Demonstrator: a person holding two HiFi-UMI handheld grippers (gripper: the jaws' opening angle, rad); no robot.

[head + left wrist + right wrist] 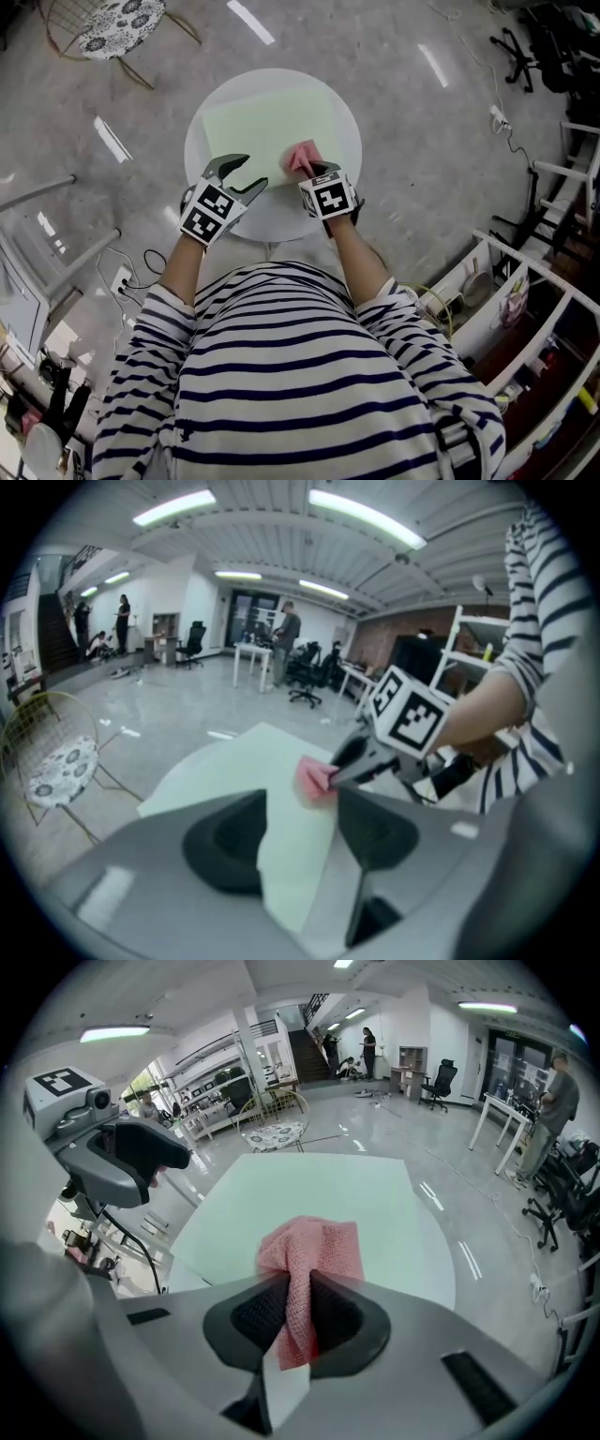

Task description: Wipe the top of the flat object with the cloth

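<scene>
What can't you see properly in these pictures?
- Head view: the pink cloth covers part of the green sheet.
- Head view: the table top hides its own base.
- Left gripper view: the far-off people are too small.
- Head view: unclear whether the left gripper touches the sheet.

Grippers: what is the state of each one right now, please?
Left gripper: open, holding nothing.
Right gripper: closed on the pink cloth.

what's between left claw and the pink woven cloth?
Only bare pale green flat sheet, per head view: nothing sits between the open left claw and the pink woven cloth pinched in the right claw.
</scene>
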